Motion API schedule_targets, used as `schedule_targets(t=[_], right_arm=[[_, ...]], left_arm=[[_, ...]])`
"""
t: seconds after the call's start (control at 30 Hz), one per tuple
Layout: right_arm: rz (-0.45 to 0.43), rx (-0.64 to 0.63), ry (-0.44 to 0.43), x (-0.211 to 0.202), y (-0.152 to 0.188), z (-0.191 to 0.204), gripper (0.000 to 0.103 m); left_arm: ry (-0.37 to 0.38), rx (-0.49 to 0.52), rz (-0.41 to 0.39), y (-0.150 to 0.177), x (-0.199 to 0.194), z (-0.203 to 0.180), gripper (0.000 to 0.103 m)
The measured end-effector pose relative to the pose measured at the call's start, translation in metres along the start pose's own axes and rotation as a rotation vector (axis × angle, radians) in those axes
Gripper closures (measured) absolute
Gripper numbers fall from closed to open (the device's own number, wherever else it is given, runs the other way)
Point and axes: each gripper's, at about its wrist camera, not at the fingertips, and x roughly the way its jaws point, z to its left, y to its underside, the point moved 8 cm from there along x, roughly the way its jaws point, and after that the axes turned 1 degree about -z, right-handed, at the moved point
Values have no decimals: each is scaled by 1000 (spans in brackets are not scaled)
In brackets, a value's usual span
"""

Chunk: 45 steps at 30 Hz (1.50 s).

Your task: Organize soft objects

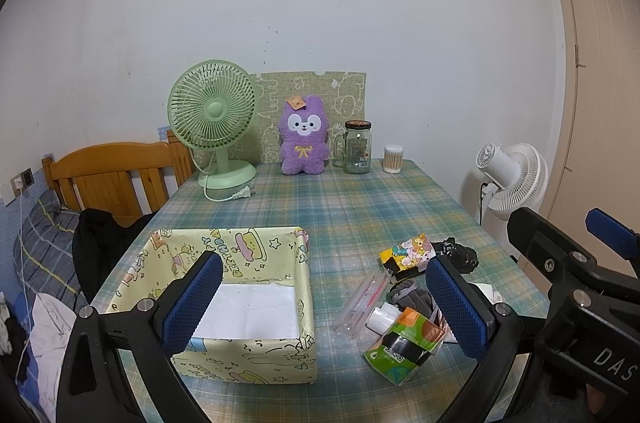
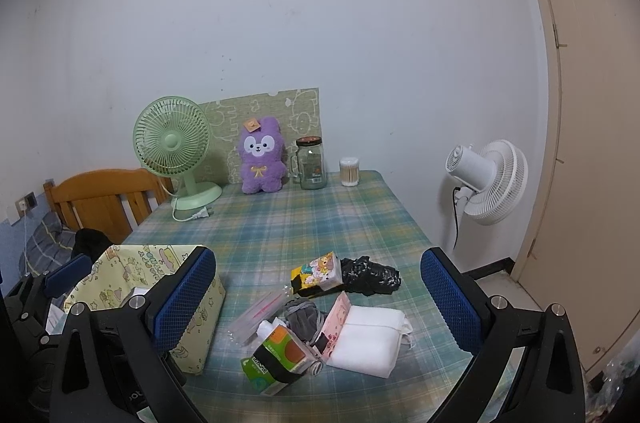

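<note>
A yellow cartoon-print box (image 1: 240, 255) (image 2: 132, 271) stands open on the plaid table, with only a white sheet on its floor. To its right lies a heap of soft items: a green tissue pack (image 1: 404, 347) (image 2: 276, 355), a grey cloth (image 1: 408, 295) (image 2: 302, 317), a white folded cloth (image 2: 372, 339), a cartoon tissue pack (image 1: 408, 251) (image 2: 316, 273), a black plastic bag (image 1: 460, 255) (image 2: 372, 275) and a clear sleeve (image 1: 360, 303). My left gripper (image 1: 328, 307) hovers open between the box and the heap. My right gripper (image 2: 316, 303) is open above the heap, holding nothing.
At the back stand a green desk fan (image 1: 212, 119) with a loose plug, a purple plush toy (image 1: 304, 139), a glass jar (image 1: 357, 147) and a cotton-swab tub (image 1: 393, 159). A wooden bed frame (image 1: 112, 171) is left; a white floor fan (image 2: 488, 179) stands right.
</note>
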Motion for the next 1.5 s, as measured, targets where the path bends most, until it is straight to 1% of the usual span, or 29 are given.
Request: schedule_targets(t=[0.33, 0.47, 0.63, 0.77, 0.87, 1.1, 1.3, 1.5], right_arm=[[1, 0, 1, 0, 0, 0, 0], [7, 1, 1, -1, 1, -2, 0], [2, -35, 49, 0, 5, -4, 1], [19, -36, 45, 4, 12, -10, 3], [32, -39, 40, 8, 19, -13, 3], [82, -33, 12, 24, 41, -18, 6], [116, -20, -8, 35, 60, -23, 6], [156, -8, -16, 46, 76, -29, 9]], left_arm=[[1, 0, 0, 0, -1, -2, 1], [13, -1, 5, 4, 0, -6, 2], [27, -1, 20, 11, 3, -10, 2], [40, -5, 34, 18, 7, -15, 2], [31, -3, 33, 25, 11, -18, 2], [80, 12, 94, 47, 26, -35, 4], [123, 39, 119, 63, 33, -52, 4], [142, 62, 151, 77, 43, -64, 4]])
